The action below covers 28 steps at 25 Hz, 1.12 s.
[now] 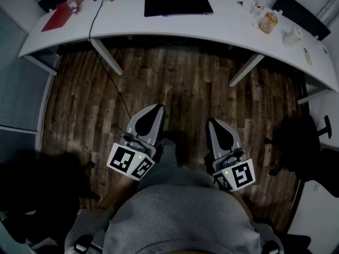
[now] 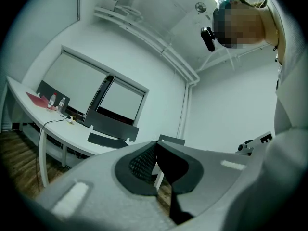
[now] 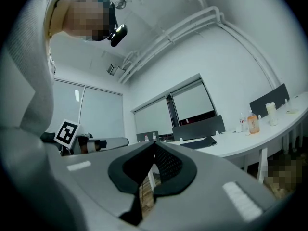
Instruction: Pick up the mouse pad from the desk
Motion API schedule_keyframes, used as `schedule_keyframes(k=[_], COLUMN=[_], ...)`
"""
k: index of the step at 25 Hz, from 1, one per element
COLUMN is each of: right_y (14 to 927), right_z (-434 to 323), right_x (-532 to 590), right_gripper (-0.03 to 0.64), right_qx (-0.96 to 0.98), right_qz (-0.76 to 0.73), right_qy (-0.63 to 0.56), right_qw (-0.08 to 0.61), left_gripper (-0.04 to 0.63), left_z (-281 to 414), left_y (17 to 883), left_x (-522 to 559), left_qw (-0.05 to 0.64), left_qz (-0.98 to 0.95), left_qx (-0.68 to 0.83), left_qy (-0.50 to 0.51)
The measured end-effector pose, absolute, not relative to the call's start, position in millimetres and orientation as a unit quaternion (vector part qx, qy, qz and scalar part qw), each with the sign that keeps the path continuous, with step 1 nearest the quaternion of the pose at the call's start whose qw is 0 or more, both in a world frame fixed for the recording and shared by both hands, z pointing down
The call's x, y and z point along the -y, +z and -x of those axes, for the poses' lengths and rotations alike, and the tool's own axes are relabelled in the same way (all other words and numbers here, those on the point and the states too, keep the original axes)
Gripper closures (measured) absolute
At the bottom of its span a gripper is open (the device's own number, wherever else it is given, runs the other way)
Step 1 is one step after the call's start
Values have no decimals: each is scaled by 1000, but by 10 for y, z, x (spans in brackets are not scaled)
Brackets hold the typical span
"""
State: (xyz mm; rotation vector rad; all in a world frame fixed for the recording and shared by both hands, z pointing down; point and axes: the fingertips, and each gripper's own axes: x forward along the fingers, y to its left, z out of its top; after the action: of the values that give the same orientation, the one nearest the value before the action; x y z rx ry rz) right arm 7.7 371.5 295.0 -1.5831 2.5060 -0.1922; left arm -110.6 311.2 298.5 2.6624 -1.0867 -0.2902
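Note:
The black mouse pad (image 1: 178, 3) lies flat on the curved white desk (image 1: 132, 20), at its middle near the far edge. It also shows as a dark slab, the mouse pad (image 2: 107, 139), in the left gripper view and as the mouse pad (image 3: 198, 143) in the right gripper view. My left gripper (image 1: 157, 110) and right gripper (image 1: 212, 123) are both shut and empty, held level close to my body over the wooden floor, well short of the desk. Nothing is between either pair of jaws.
On the desk sit a red folder (image 1: 57, 17) with a bottle at the left, a black cable (image 1: 94, 20) running down to the floor, and an orange bottle (image 1: 268, 22) and a cup (image 1: 292, 36) at the right. Black chairs (image 1: 302, 15) stand behind the desk and at the right.

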Motion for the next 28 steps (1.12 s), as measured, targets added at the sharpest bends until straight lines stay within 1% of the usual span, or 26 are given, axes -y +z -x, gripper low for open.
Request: schedule_keyframes(k=[8, 14, 18, 28], right_y=[2921, 2932, 2994, 2875], right_z=[-172, -287, -289, -392], right_x=[-3402, -3027, -2672, -1589], right_gripper=[614, 614, 614, 614], right_qx=[-837, -832, -833, -823], right_qz=[536, 546, 544, 558], right_qy=[-50, -43, -43, -35], right_qw=[93, 93, 91, 99], left_gripper=[597, 597, 597, 597], left_z=[1118, 989, 902, 791], left_y=[3001, 3020, 3095, 2964], left_x=[-2846, -2438, -2081, -958], left_qw=[121, 120, 124, 115], left_qz=[-910, -914, -918, -925], left_qx=[382, 372, 363, 351], left_qy=[-103, -107, -104, -93])
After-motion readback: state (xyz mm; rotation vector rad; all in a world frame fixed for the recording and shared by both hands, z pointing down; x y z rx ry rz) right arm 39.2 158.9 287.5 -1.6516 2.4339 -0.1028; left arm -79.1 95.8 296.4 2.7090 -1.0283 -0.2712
